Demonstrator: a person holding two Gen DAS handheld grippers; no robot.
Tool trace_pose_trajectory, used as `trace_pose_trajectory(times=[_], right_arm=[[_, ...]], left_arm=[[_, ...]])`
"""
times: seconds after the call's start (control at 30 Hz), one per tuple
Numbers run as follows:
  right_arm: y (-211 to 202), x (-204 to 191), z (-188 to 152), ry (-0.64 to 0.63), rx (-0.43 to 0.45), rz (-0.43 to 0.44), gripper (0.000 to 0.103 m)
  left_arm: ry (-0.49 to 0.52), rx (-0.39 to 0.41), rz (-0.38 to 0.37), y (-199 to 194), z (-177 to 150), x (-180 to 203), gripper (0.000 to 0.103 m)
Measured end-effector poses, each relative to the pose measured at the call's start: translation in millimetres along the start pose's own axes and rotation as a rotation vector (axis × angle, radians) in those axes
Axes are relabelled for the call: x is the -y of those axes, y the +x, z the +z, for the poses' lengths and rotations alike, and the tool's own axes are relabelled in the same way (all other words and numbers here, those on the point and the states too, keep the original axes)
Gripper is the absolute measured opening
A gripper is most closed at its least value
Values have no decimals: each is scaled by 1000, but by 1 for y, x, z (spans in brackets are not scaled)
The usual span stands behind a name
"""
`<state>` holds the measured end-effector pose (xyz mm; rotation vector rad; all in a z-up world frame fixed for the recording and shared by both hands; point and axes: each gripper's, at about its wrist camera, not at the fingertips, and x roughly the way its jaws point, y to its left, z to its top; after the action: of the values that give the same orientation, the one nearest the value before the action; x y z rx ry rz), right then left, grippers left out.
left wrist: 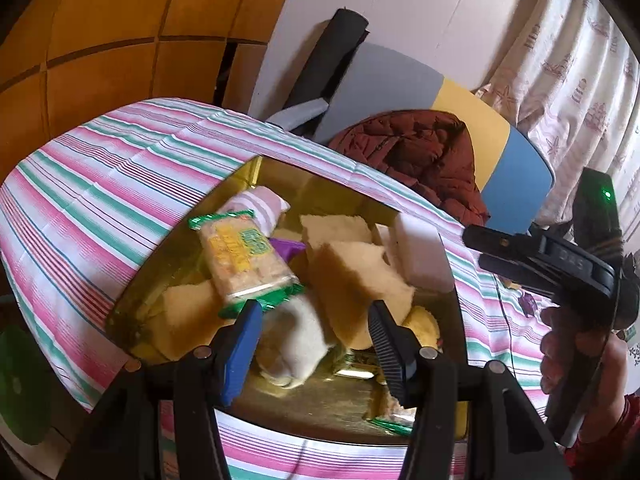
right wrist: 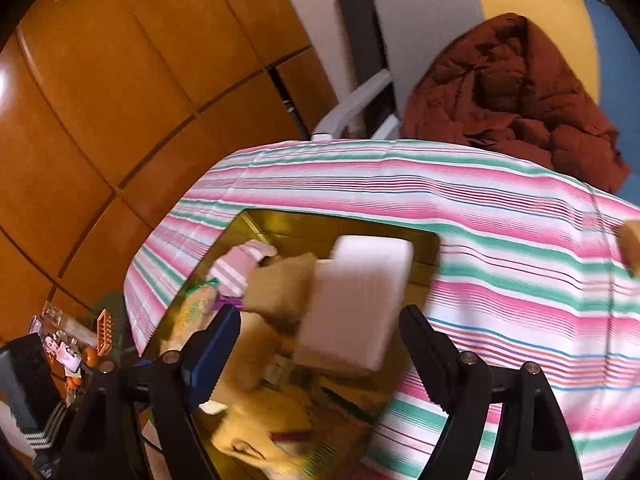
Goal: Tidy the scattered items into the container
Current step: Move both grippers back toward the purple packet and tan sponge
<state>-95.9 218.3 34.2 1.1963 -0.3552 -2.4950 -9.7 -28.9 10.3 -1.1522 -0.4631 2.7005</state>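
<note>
A gold tin [left wrist: 352, 396] [right wrist: 424, 248] sits on the striped tablecloth [left wrist: 100, 200]. Inside lie tan sponges [left wrist: 352, 284], a green-ended cracker packet [left wrist: 244, 260], a pink striped sock [left wrist: 264, 204], a white sock [left wrist: 296, 340] and a purple wrapper [left wrist: 288, 248]. A white block [left wrist: 420, 256] [right wrist: 356, 304] leans at the tin's right side. My left gripper [left wrist: 316, 316] is open over the tin, and the white sock lies below its fingers untouched. My right gripper [right wrist: 320, 320] [left wrist: 480, 250] is open, with the block in front of its jaws and free of the pads. Another tan sponge [right wrist: 632, 240] lies on the cloth, far right.
A grey, yellow and blue chair [left wrist: 400, 88] with a dark red jacket [left wrist: 420, 152] stands behind the table. Wooden cabinet doors [right wrist: 120, 100] are to the left, a curtain [left wrist: 580, 60] to the right. Small clutter [right wrist: 68, 344] sits low on the left. A hand [left wrist: 560, 344] holds the right gripper.
</note>
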Motion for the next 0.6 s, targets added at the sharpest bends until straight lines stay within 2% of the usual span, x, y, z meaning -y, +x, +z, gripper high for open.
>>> trace_pose_trajectory(times=[0.27, 0.47, 0.6], right_arm=[[-37, 69, -19, 59, 4, -132, 86], [-64, 137, -34, 183, 7, -223, 86], [-85, 182, -40, 250, 17, -315, 86]], left_arm=[[121, -26, -45, 9, -3, 55, 56], [223, -57, -85, 18, -11, 105, 56], [312, -80, -119, 24, -17, 141, 56]])
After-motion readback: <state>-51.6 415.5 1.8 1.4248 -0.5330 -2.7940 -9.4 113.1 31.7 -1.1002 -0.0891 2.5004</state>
